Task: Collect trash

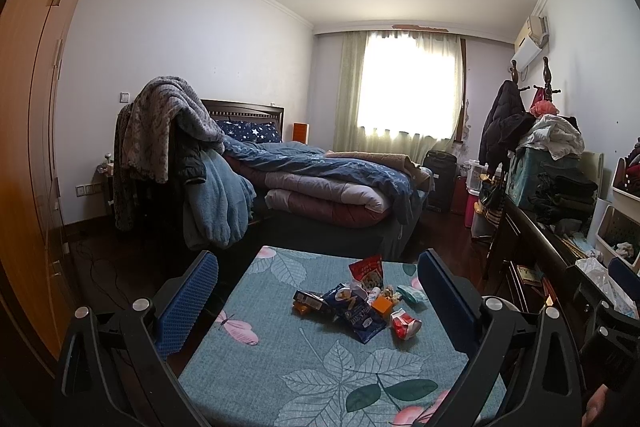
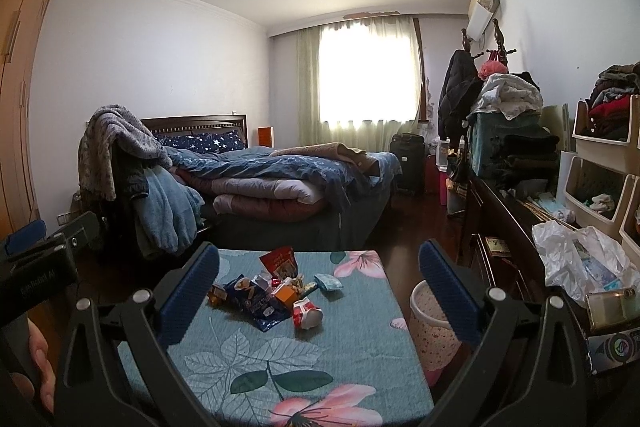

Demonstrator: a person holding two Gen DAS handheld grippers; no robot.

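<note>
Trash [image 1: 360,301] lies on the table [image 1: 320,367], ahead of both wide-spread, empty tongs [image 1: 318,297] [image 2: 319,291].

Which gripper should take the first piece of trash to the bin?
Right, probably. Both grippers are open above the table, but the pink wastebasket stands at the table's right edge, beside the right gripper. The crushed red can lies nearest.

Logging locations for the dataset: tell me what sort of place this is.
A lived-in home bedroom: an unmade bed with quilts, a coat rack hung with jackets, and a curtained window. Snack wrappers litter a floral-covered table.
</note>
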